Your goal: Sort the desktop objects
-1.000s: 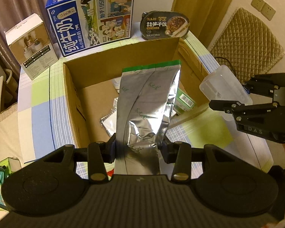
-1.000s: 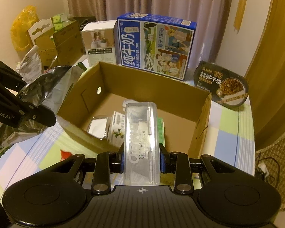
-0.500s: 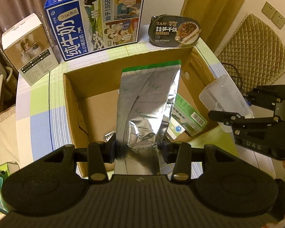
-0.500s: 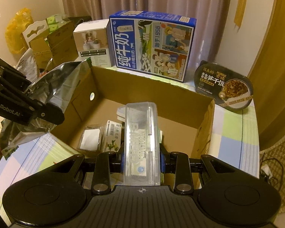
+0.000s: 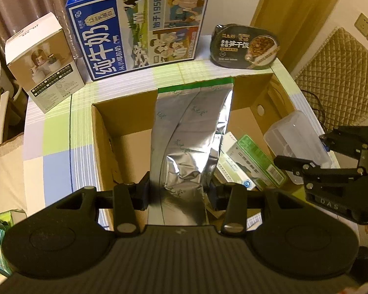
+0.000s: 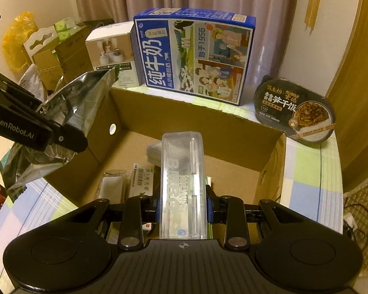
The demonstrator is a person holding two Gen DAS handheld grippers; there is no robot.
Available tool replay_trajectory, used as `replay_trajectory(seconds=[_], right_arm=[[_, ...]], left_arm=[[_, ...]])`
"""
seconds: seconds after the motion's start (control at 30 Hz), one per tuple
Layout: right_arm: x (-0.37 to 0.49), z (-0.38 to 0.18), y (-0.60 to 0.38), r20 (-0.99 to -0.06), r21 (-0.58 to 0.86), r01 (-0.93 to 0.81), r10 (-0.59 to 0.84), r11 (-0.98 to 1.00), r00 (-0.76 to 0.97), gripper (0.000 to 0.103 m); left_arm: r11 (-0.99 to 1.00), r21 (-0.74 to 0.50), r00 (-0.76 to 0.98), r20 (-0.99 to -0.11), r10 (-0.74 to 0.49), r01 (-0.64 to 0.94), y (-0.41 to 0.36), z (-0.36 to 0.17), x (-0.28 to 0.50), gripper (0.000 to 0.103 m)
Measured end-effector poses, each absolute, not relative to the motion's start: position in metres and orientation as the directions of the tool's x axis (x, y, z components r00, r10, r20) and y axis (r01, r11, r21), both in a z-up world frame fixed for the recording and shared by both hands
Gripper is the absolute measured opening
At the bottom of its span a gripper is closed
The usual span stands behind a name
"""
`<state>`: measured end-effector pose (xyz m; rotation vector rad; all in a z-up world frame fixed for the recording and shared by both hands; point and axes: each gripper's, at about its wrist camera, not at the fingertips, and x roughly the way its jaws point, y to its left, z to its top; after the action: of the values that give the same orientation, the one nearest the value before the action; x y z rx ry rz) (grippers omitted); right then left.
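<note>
The left gripper [image 5: 179, 193] is pitched steeply downward over the near wall of the cardboard box [image 5: 103, 147]; its jaws are closed on the lower part of a silver foil pouch [image 5: 189, 137], which is held between them and stands up and away from them, its green-edged top reaching over the box's far wall. The right gripper [image 6: 182, 205] is also tilted downward above the box's near edge; its jaws are clamped narrowly on a clear plastic case [image 6: 182, 178], which is gripped by its long sides and projects forward over the box interior. In the right wrist view the left gripper is seen at the box's left wall with the pouch jutting from it. On the box floor lie a green-and-white packet [image 5: 255, 161], a small foil sachet [image 6: 111, 186] and a printed white packet [image 6: 141, 178]. Beyond the box, along the far edge of the bench [image 5: 51, 147], are set a blue milk carton [image 5: 137, 27], a white product box [image 5: 44, 63] toward the far left corner, and a dark instant-rice bowl [image 5: 245, 46] toward the far right corner.
</note>
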<state>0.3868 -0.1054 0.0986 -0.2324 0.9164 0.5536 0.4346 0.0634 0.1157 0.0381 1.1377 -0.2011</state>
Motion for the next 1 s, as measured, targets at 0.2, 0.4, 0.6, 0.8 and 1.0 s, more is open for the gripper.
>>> replay_trajectory(seconds=[0.2,0.4,0.6,0.8,1.0], right_arm=[[0.394,0.095,-0.103,-0.801,0.049,-0.539,0.355,0.841,0.481,0.029],[0.399,0.092,-0.096,-0.802,0.053,-0.540,0.358,0.840,0.478,0.029],[0.402,0.086,-0.093,-0.806,0.054,-0.541,0.356,0.839,0.472,0.029],[0.404,0.083,-0.090,-0.809,0.050,-0.545,0.354,0.837,0.469,0.029],[0.404,0.083,-0.087,-0.810,0.048,-0.548,0.353,0.835,0.468,0.029]], left_arm=[[0.985,-0.066,0.406,-0.905,-0.128,0.162,0.067,0.110,0.445,0.039],[0.987,-0.066,0.408,-0.905,-0.122,0.149,0.069,0.104,0.454,0.039],[0.988,-0.066,0.403,-0.908,-0.117,0.137,0.072,0.096,0.460,0.039],[0.990,-0.067,0.400,-0.910,-0.111,0.122,0.077,0.088,0.462,0.039],[0.993,-0.070,0.430,-0.897,-0.105,0.096,0.084,0.093,0.463,0.040]])
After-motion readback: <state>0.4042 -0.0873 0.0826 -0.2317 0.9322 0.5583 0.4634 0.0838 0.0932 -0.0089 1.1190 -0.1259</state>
